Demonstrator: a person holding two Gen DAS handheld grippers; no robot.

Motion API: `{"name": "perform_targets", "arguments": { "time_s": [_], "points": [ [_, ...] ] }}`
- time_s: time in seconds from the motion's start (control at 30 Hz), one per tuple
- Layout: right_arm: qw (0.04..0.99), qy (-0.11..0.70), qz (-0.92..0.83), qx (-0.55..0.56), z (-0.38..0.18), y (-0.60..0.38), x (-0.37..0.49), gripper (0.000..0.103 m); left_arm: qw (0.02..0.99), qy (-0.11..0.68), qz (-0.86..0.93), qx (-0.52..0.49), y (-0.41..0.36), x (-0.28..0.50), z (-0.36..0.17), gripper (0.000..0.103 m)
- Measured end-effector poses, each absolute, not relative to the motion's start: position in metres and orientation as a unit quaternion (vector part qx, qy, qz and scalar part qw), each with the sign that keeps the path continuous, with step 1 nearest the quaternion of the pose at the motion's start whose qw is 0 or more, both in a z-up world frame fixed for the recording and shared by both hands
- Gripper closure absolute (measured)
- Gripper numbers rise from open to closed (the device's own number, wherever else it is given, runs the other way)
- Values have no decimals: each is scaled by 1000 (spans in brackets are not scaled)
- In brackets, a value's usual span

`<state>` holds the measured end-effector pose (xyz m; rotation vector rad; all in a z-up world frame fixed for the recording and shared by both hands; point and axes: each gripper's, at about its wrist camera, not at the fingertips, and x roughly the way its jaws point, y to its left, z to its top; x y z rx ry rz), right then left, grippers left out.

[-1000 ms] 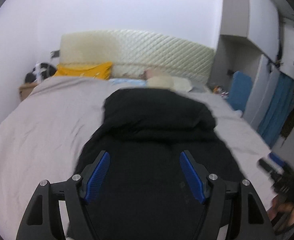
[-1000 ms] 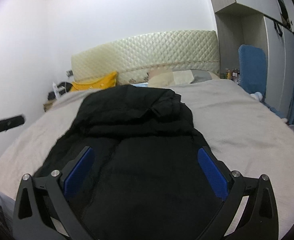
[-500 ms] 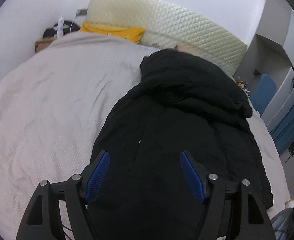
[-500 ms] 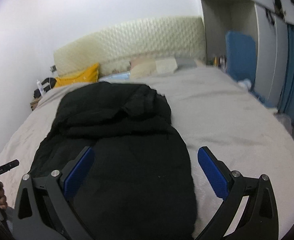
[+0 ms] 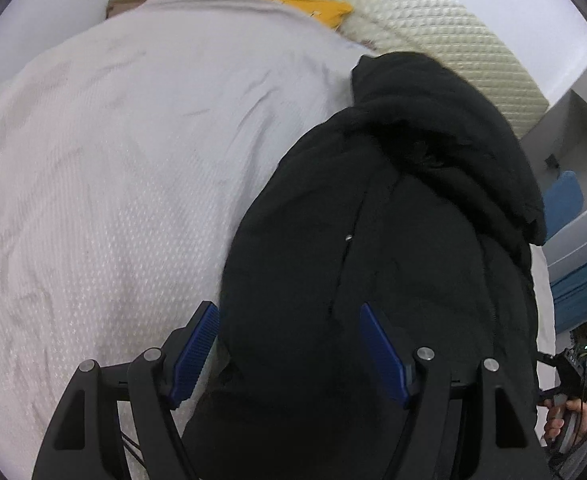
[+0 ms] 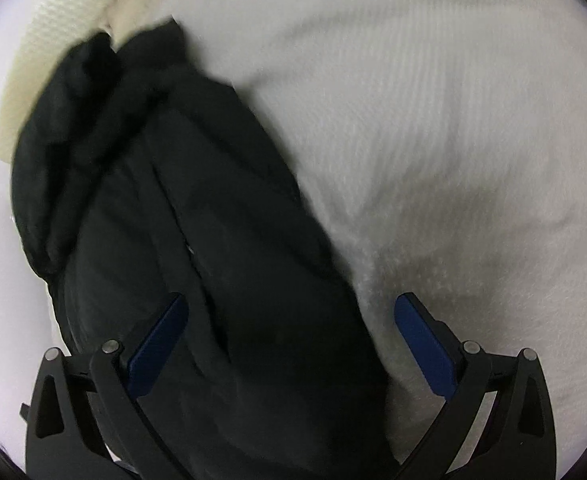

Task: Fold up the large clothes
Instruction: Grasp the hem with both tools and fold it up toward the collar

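Observation:
A large black hooded jacket (image 5: 393, 220) lies lengthwise on the bed, hood toward the headboard; it also shows in the right wrist view (image 6: 197, 216). My left gripper (image 5: 289, 344) is open and empty, low over the jacket's left hem edge. My right gripper (image 6: 289, 340) is open and empty, low over the jacket's right hem edge, one finger over the jacket and one over the bedspread. The hem itself is hidden under the gripper bodies.
The bed carries a pale textured bedspread (image 5: 113, 180), also seen in the right wrist view (image 6: 453, 140). A quilted cream headboard (image 5: 453, 48) and a yellow pillow (image 5: 293, 0) are at the far end. A blue chair (image 5: 565, 196) stands at the right.
Both grippers have tilted down and come closer to the jacket's lower corners, the left toward its left edge, the right toward its right edge. Both stay open.

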<state>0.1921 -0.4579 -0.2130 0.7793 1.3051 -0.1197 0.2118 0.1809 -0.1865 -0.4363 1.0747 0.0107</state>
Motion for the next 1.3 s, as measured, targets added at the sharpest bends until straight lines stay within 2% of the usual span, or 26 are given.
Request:
{"name": "perform_targets", "arguments": {
  "time_s": [0.23,0.53,0.77,0.93,1.13,1.17,1.23,1.3],
  "points": [
    [718,599,9,356,-215,-434,190,0,809,527,9,-261,198,213,-203,30],
    [723,528,171,412,-188,-404,177,0,777,554,22,-297,207,213,-223,30],
    [694,606,55,386,-214,-416,187,1,745,566,1,-353,207,217,-238,30],
    [688,631,34,358,-225,-411,190,2,729,553,-99,-390,187,218,-235,30],
    [715,566,168,375,-190,-378,192,5,741,537,-130,-383,174,219,-223,31],
    [722,551,184,376,-183,-375,188,10,737,541,-125,-384,173,220,-226,33],
    [730,547,180,369,-181,-374,187,26,735,552,-117,-377,170,222,-230,50],
    [728,560,150,365,-191,-377,186,61,733,563,-116,-365,165,225,-231,61]
  ]
}}
